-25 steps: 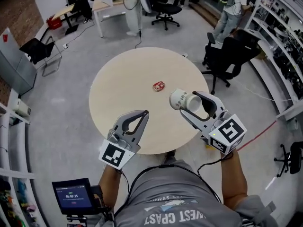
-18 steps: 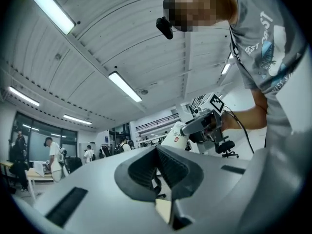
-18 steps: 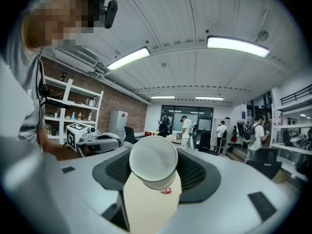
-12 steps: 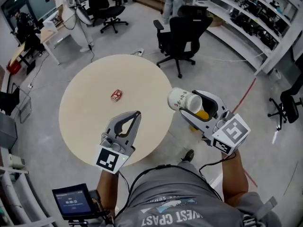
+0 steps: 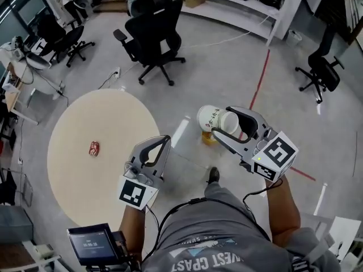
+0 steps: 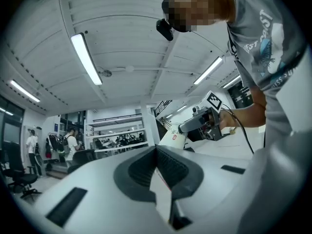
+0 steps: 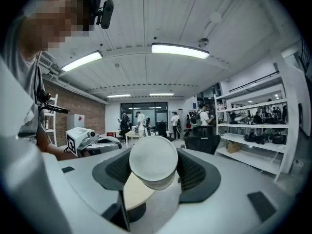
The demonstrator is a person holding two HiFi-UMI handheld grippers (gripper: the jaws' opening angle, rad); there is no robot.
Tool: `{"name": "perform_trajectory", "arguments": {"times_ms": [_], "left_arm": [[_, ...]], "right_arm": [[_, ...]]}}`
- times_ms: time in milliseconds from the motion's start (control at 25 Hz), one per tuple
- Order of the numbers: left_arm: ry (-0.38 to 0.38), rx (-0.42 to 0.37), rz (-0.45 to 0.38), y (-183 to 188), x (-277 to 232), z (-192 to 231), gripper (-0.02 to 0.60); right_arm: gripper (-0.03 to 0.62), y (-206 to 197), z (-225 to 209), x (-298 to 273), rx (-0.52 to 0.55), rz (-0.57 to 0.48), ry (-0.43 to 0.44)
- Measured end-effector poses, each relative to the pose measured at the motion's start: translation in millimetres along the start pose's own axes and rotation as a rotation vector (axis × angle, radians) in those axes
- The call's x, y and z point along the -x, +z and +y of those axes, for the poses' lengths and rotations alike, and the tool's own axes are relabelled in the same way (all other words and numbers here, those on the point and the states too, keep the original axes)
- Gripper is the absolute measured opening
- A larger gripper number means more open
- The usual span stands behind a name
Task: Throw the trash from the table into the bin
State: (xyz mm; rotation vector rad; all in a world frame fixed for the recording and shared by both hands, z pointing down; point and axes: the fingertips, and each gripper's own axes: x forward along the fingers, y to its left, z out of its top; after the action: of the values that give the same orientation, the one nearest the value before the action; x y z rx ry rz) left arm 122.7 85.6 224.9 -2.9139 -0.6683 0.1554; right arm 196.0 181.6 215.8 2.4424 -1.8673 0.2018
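Right gripper view shows the right gripper grasping a white paper cup between its jaws. The left gripper is clenched and empty. Small red trash lies on the round table.

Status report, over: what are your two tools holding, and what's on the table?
Right tool shut on paper cup, over the floor. Left tool shut, empty. Small red scrap lies on round table.

A black office chair stands on the grey floor. White shelving rises behind it, a red floor line runs to its right, and a second chair sits farther right. A small lit screen glows well below it.
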Motion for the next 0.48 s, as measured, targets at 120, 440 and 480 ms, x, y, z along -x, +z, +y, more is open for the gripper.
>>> {"name": "perform_trajectory", "arguments": {"times_ms": [120, 440, 480], "left_arm": [[-0.070, 0.016, 0.010, -17.3, -49.5, -5.5, 0.038], [-0.196, 0.075, 0.055, -68.5, -138.6, -32.7, 0.038], [-0.205, 0.085, 0.059, -79.0, -145.4, -31.2, 0.038]], "right_arm": [[0.261, -17.8, -38.0, 10.5, -0.028, 0.021, -0.048], [0.261, -72.8, -108.5, 22.3, -0.116, 0.065, -0.113], [0.261, -82.2, -115.7, 18.2, -0.121, 0.071, -0.119]]}}
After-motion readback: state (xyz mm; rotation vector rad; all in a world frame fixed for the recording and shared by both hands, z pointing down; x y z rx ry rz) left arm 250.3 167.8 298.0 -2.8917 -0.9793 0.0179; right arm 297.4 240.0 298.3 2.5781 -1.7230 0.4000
